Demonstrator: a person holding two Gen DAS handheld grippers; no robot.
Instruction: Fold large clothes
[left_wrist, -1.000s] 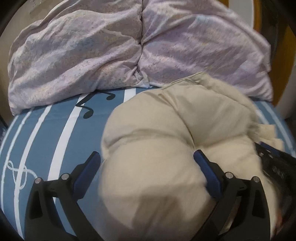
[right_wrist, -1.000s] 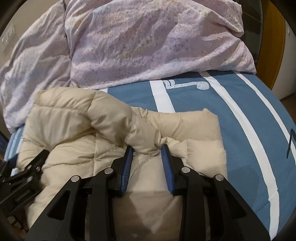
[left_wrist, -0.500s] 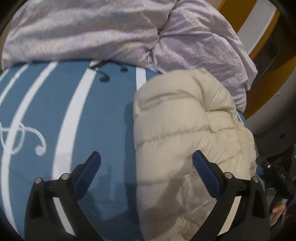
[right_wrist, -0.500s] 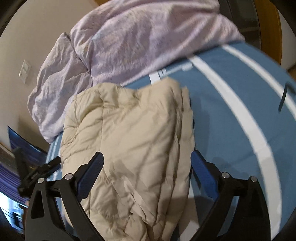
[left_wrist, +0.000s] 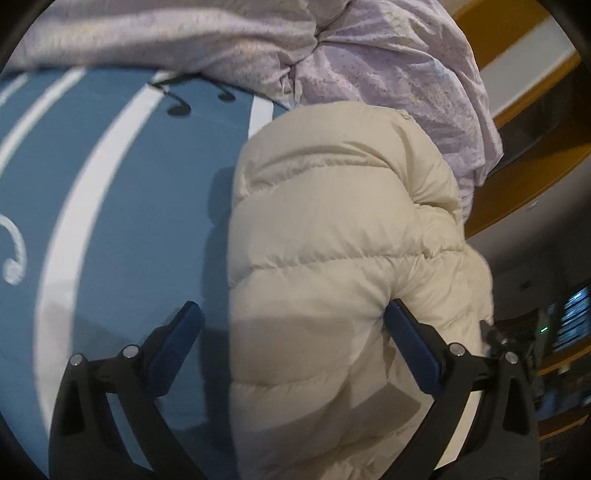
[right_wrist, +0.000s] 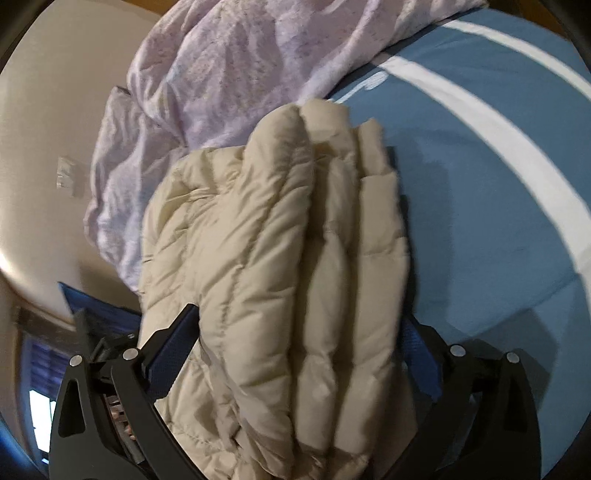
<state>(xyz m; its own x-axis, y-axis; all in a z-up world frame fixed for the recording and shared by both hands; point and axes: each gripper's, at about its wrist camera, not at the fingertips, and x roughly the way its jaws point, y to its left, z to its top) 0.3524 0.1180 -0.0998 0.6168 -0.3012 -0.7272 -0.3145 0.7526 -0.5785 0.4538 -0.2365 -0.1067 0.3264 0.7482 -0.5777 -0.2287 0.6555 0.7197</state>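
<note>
A cream puffer jacket lies folded in a thick bundle on the blue sheet with white stripes. My left gripper is open wide above it. Its right finger is against the jacket's side and its left finger hangs over the bare sheet. In the right wrist view the jacket shows several stacked quilted layers. My right gripper has its jaws opening, and the bundle lies between them without being pinched. The jacket hides part of the right finger.
A crumpled lilac duvet is heaped along the far side of the bed, touching the jacket's far end. Wooden furniture stands beyond the bed's right side. A beige wall with a switch plate is at the left.
My right gripper let go of the jacket fold it pinched and spread wide. Both grippers rolled and shifted sideways. The jacket went from a loose hump to a flat bundle.
</note>
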